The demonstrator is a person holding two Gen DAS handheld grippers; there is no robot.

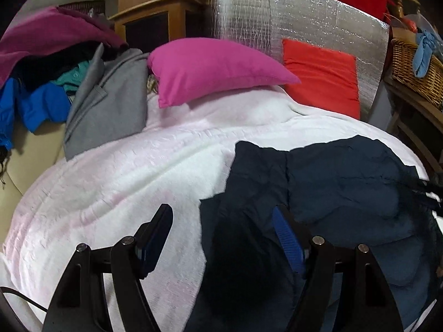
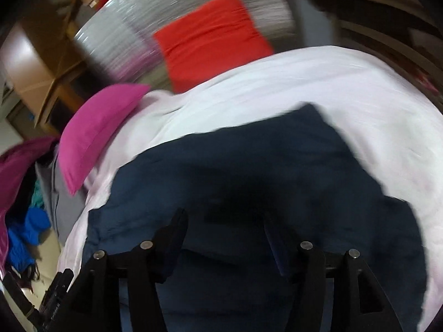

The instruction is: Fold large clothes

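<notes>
Over on the far left a pile of clothes (image 1: pixel 52 83) is sitting in a heap (purple, blue, grey stuff), then the pink pillow (image 1: pixel 213 69) and red pillow (image 1: pixel 321 77) are leaning up by the foil board (image 1: pixel 277 13), and everything's lying on a white blanket (image 1: pixel 124 171). The thing actually being folded, the navy jacket (image 1: pixel 332 182), is lying rumpled on the right half of that blanket, near the front edge. The left gripper (image 1: pixel 221 238) is hanging over the jacket's left edge with its fingers spread wide and nothing between them; one finger is over bare blanket, the other over dark fabric. The right gripper (image 2: pixel 224 238) is hovering right above the middle of the jacket (image 2: pixel 249 179), jaws apart too, not pinching anything. My guess is this is the bit where you pick your grab points, so I'd be going for the edge or a corner with each gripper rather than a fistful of the puffy middle, pinching only the top layer, and lifting both sides evenly so it's folding over flat instead of bunching. The fabric looks slippery and padded, so a shallow bite could be sliding out. View differences: the left cam is showing the wicker basket (image 1: pixel 415 69) at far right and the creases in the jacket pretty sharply, while the right cam is blurry but showing the jacket's far corner and its full spread across the blanket (image 2: pixel 360 88).
</notes>
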